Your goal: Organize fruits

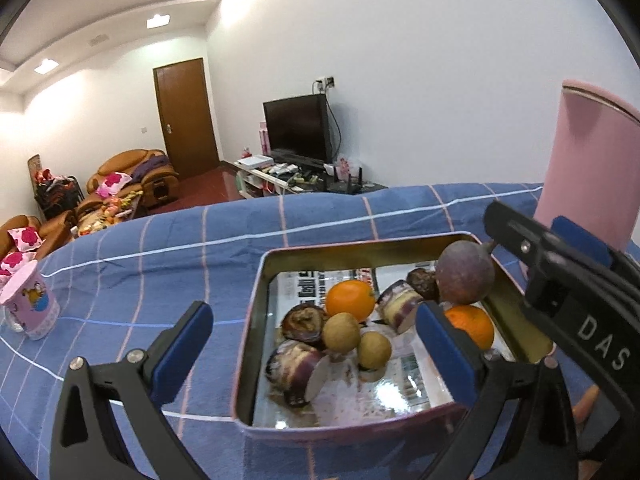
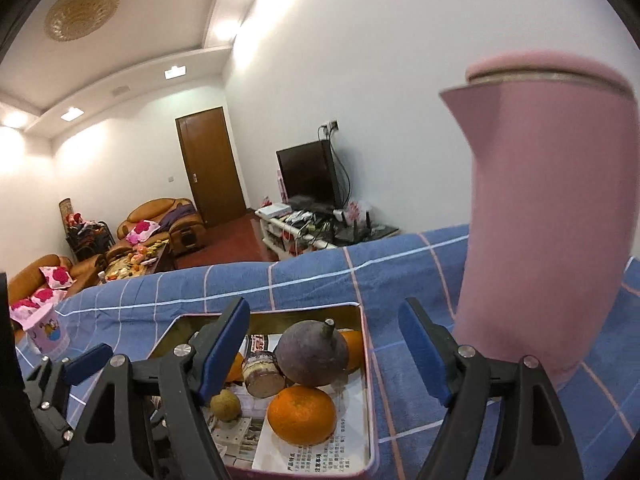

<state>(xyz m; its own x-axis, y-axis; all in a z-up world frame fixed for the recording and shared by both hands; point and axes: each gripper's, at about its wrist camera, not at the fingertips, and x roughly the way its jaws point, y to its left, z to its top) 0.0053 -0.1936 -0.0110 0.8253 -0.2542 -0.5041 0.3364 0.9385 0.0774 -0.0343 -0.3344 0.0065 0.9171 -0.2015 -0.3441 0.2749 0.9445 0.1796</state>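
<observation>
A metal tin (image 1: 256, 304) lined with newspaper sits on the blue checked cloth. It holds two oranges (image 1: 350, 299), two small brown fruits (image 1: 341, 332), cut purple-skinned pieces (image 1: 294, 364) and a round purple fruit (image 1: 465, 273). My left gripper (image 1: 312, 344) is open over the tin's near left part. My right gripper (image 2: 324, 354) is open; the purple fruit (image 2: 312, 354) lies between its fingers, over an orange (image 2: 302, 415). The right gripper also shows in the left wrist view (image 1: 536, 240).
A tall pink jug (image 2: 548, 216) stands close on the right of the tin, beside my right gripper's finger. A pink printed cup (image 1: 30, 306) stands on the cloth at far left. Sofas, a door and a TV lie beyond the table.
</observation>
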